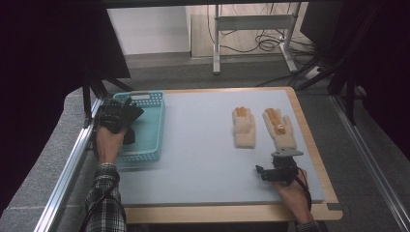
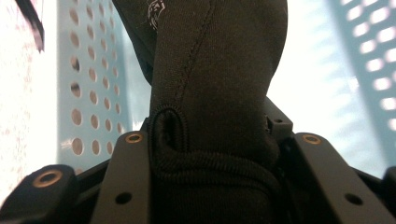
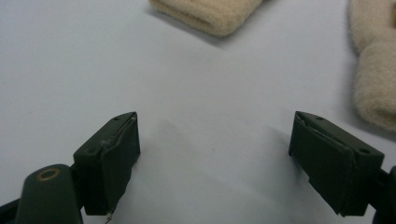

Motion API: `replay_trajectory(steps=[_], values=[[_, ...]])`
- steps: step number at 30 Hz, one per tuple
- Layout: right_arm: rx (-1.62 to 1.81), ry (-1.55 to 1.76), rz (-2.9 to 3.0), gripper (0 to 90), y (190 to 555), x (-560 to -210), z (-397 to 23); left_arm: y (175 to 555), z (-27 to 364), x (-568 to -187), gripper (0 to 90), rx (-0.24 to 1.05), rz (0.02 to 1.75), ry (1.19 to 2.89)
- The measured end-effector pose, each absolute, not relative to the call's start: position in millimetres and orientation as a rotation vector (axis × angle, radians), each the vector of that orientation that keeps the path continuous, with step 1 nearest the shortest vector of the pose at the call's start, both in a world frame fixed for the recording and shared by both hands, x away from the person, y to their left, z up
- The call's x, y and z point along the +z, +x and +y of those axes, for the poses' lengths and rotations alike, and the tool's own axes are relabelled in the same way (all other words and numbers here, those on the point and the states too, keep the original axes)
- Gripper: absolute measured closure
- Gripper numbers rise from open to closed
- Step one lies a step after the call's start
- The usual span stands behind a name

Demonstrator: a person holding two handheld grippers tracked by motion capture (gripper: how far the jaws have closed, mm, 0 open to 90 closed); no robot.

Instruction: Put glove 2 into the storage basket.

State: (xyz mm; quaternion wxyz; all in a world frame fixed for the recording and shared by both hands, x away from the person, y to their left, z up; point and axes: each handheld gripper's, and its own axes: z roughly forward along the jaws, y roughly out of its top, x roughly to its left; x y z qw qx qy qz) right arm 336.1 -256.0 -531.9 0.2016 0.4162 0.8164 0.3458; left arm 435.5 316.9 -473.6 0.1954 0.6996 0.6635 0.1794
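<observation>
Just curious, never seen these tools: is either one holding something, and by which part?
The left gripper clamps a black glove by its cuff, over the blue basket. The right gripper holds nothing.

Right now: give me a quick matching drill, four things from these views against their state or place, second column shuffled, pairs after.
Things:
1. black glove
2. left tool
3. right tool
4. two beige gloves

States:
A. open, over bare mat
B. flat on the mat, side by side
C. pinched between jaws, over the basket
D. shut on fabric

Pairs: 1-C, 2-D, 3-A, 4-B
</observation>
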Motion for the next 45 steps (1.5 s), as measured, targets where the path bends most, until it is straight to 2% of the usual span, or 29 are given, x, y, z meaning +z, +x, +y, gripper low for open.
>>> replay_trajectory(steps=[3, 8, 10, 12, 17, 21, 24, 45], values=[[0.965, 1.159, 2.281, 15.8, 336.2, -531.9, -256.2, 446.8, 320.8, -485.8, 57.2, 0.455, 1.921, 1.998], [0.966, 1.160, 2.282, 15.7, 336.1, -531.9, -256.2, 457.4, 317.8, -495.8, 55.3, 0.485, 1.970, 2.062], [0.966, 1.160, 2.282, 15.7, 336.1, -531.9, -256.2, 459.8, 318.0, -499.6, 51.9, 0.497, 1.986, 2.083], [0.967, 1.159, 2.283, 15.5, 336.1, -531.9, -256.2, 461.6, 321.0, -503.9, 41.3, 0.522, 2.009, 2.102], [0.968, 1.159, 2.284, 15.4, 336.1, -531.9, -256.2, 459.5, 322.5, -501.7, 21.3, 0.460, 1.977, 2.100], [0.968, 1.159, 2.284, 15.4, 336.0, -531.9, -256.1, 457.2, 323.1, -497.7, 11.4, 0.380, 1.964, 2.118], [0.969, 1.160, 2.283, 15.4, 336.0, -531.9, -256.0, 453.7, 324.0, -490.2, 6.6, 0.397, 1.940, 2.085], [0.967, 1.159, 2.282, 15.3, 335.9, -531.9, -255.7, 425.0, 306.1, -454.7, 2.8, 0.458, 1.637, 1.990]])
